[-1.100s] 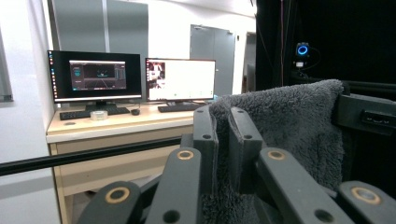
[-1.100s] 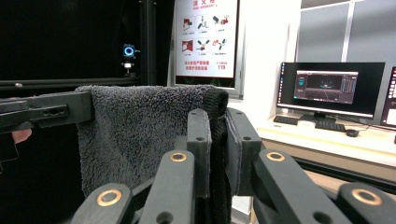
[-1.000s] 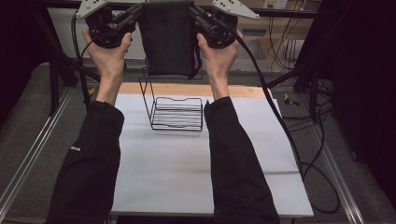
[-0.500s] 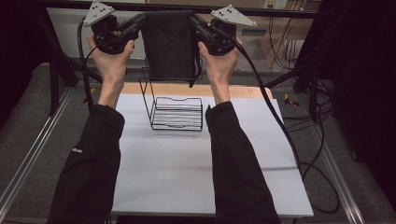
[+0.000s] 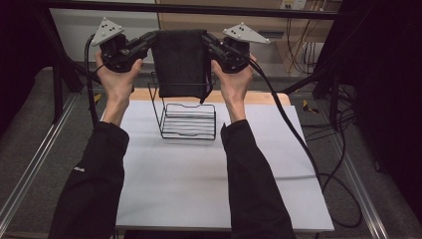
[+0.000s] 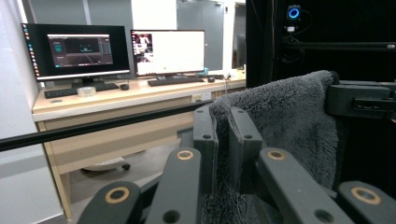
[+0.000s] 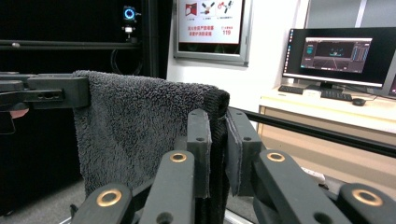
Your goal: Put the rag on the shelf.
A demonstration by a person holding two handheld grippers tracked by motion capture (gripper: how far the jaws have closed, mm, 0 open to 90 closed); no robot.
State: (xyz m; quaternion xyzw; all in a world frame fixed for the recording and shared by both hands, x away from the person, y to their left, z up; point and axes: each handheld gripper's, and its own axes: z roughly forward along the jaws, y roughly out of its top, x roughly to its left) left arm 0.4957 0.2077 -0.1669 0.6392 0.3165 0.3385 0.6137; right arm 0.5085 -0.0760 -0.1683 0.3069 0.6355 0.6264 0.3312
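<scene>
A dark grey fluffy towel (image 5: 180,62) hangs stretched between my two grippers, above a black wire rack (image 5: 186,119) on the white table (image 5: 199,184). My left gripper (image 5: 149,39) is shut on the towel's upper left corner; in the left gripper view its jaws pinch the towel (image 6: 285,121) edge at my left gripper (image 6: 223,140). My right gripper (image 5: 208,41) is shut on the upper right corner; the right gripper view shows its jaws clamped on the towel (image 7: 135,126) edge at my right gripper (image 7: 218,140). The towel's lower edge hangs just over the rack's back.
A wooden strip (image 5: 259,97) runs along the table's far edge. Cables (image 5: 318,164) trail down the right side. Metal rails (image 5: 30,169) flank the table. Desks with monitors (image 6: 121,51) stand beyond the frame bar (image 6: 93,128).
Both hands have come down together with the towel held between them; its lower edge now hangs closer to the rack.
</scene>
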